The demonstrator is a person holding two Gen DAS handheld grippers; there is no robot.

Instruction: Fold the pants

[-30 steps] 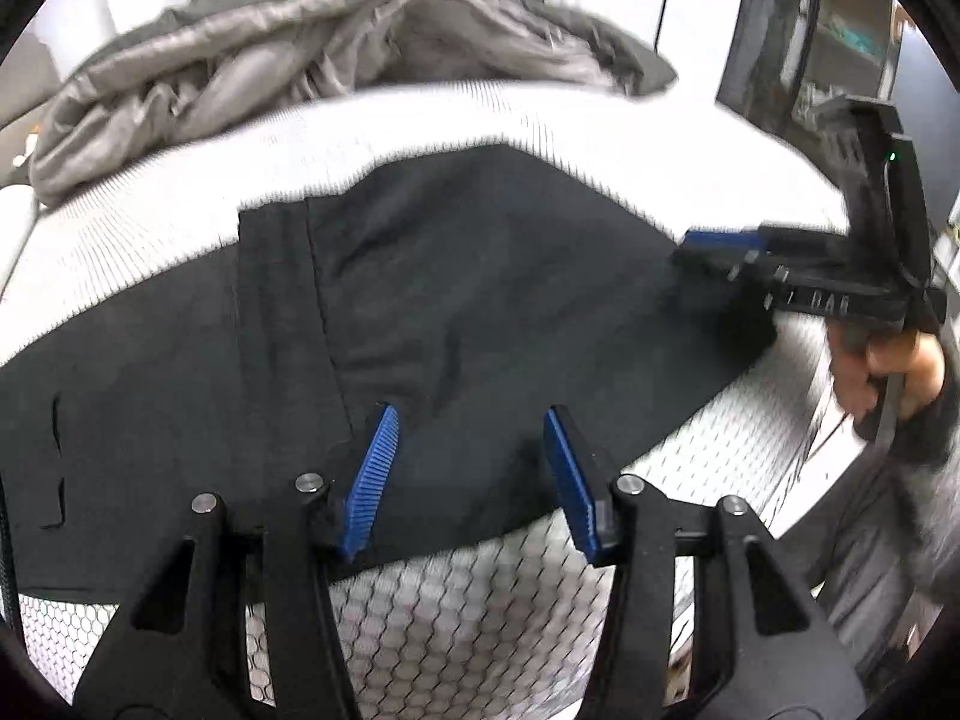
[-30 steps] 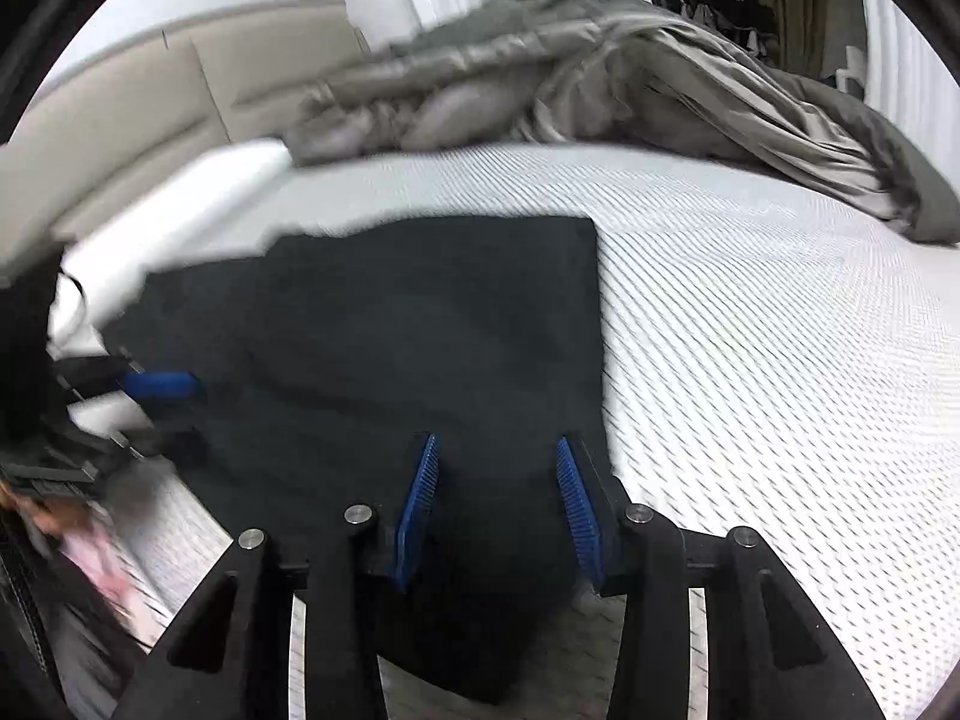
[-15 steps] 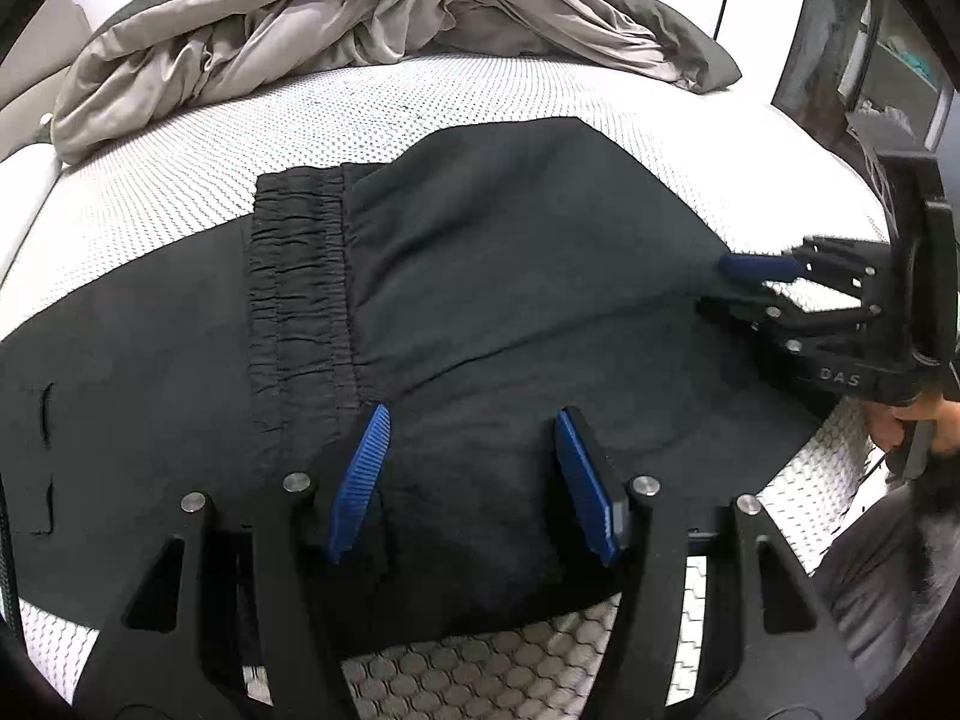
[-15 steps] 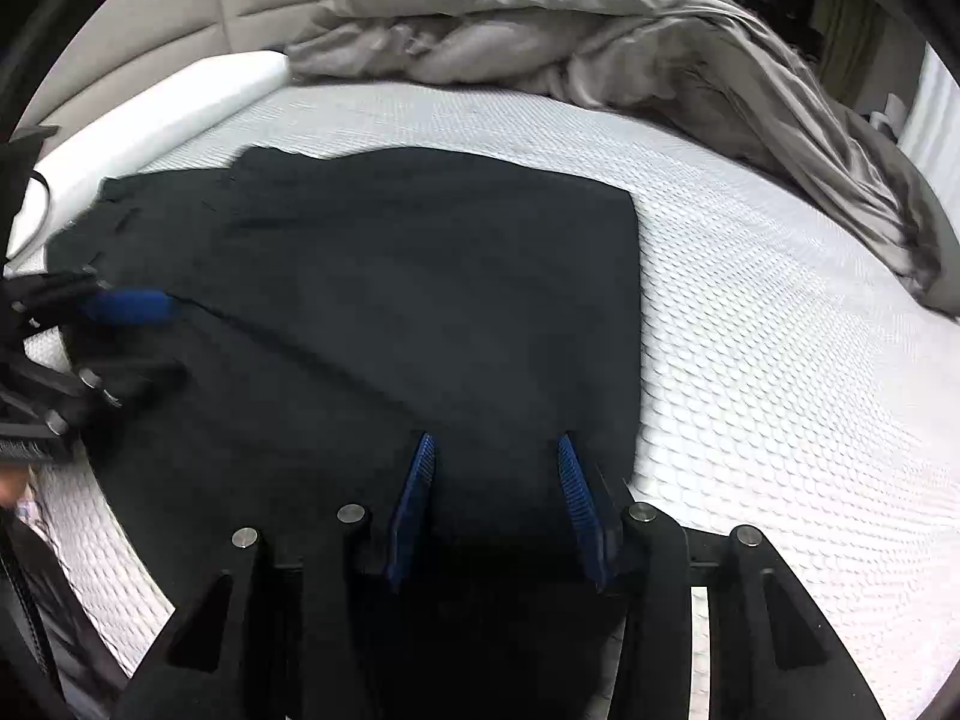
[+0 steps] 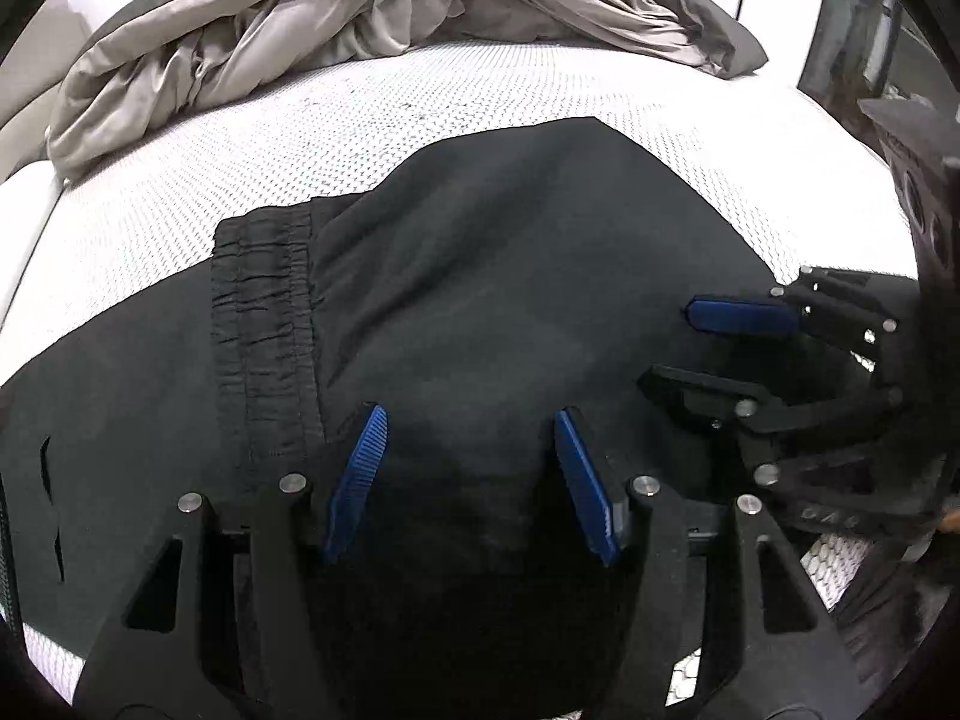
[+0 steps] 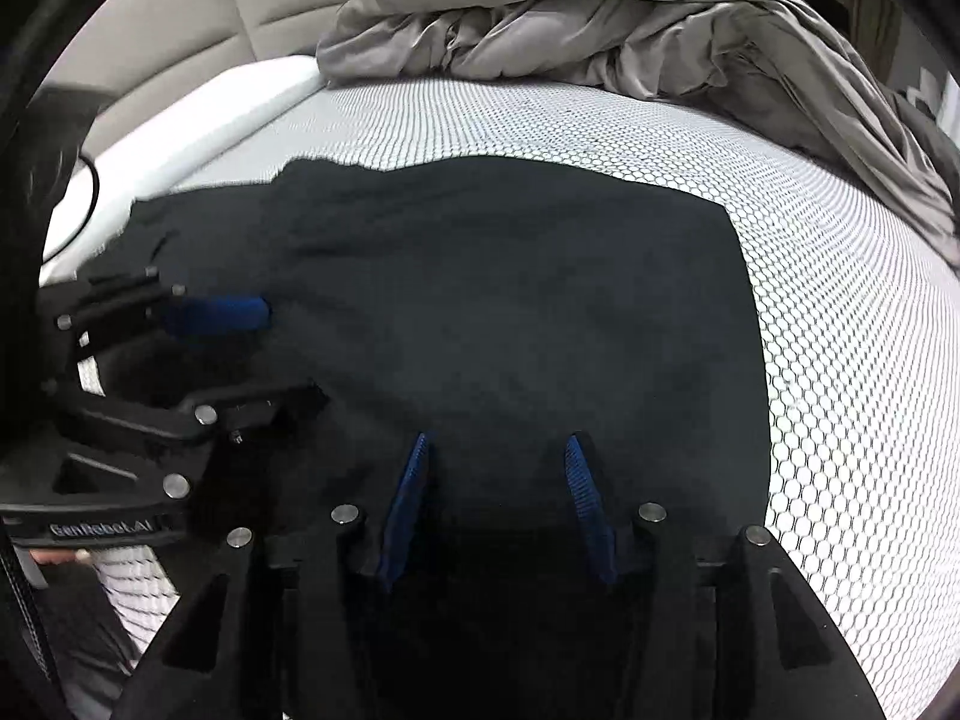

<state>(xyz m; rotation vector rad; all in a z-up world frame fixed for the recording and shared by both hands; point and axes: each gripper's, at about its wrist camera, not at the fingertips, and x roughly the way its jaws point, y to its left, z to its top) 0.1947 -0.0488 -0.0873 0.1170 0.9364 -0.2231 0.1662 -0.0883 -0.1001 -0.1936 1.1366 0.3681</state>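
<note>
Black pants (image 5: 480,300) are seen spread on a honeycomb-patterned bed (image 5: 420,102), already doubled over, the elastic waistband (image 5: 264,324) lying just left of the left gripper (image 5: 471,468). Its 2 fingers (image 5: 360,474) are parted, dark cloth lying between and beneath them; no pinch can be made out. To its right, the right gripper (image 6: 498,498) is held over the same near edge, its fingers (image 6: 408,498) having just been widened and likewise released, cloth under them. A crumpled grey duvet (image 6: 600,18) is heaped well beyond both sets of fingers. No containers are shown. From here, the fold could be spoiled if only the top layer were caught, or if the 2 sides were lifted unevenly, leaving the cloth skewed or bunched.
</note>
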